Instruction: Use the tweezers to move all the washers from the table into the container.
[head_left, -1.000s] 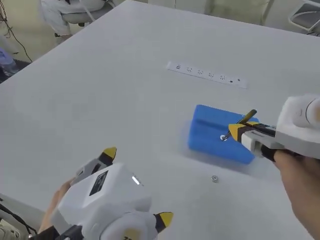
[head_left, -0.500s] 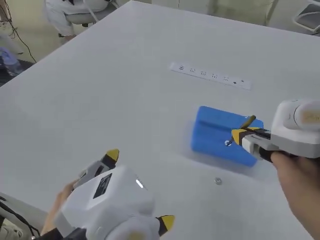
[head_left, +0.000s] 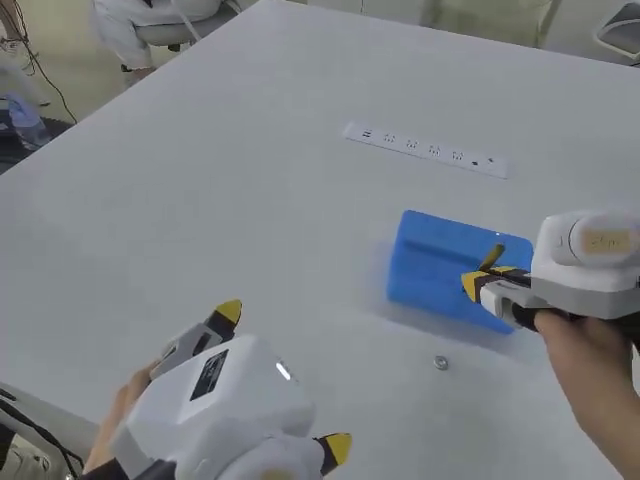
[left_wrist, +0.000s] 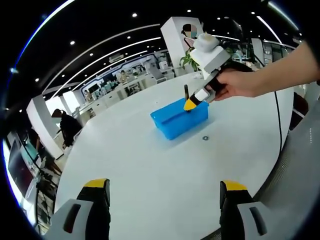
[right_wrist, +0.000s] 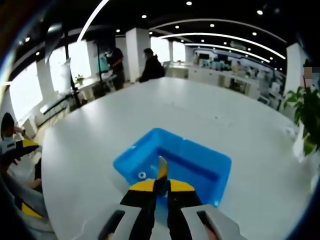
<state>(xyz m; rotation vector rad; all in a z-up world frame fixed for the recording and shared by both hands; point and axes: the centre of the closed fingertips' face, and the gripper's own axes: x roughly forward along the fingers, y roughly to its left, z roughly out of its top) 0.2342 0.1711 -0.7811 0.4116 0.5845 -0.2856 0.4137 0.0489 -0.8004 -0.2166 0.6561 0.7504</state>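
Note:
The blue container (head_left: 440, 262) sits on the white table, right of centre. My right gripper (head_left: 483, 272) hovers over its right end, shut on the tweezers (right_wrist: 162, 170), whose tip points down into the container (right_wrist: 195, 162). One washer (right_wrist: 142, 175) lies on the container floor near its left wall. Another washer (head_left: 441, 363) rests on the table just in front of the container, and the left gripper view shows this washer (left_wrist: 204, 138) too. My left gripper (head_left: 281, 380) is held low at the near left, open, with nothing between its jaws (left_wrist: 165, 186).
A white power strip (head_left: 425, 150) lies on the table beyond the container. The table (head_left: 250, 180) is broad and bare to the left. A person's hand (left_wrist: 240, 82) holds the right gripper. People and desks stand far off in the hall.
The washer that hung at the tweezers' tip over the container is gone from the tip. The right gripper has drawn back slightly to the right. The left gripper has barely moved.

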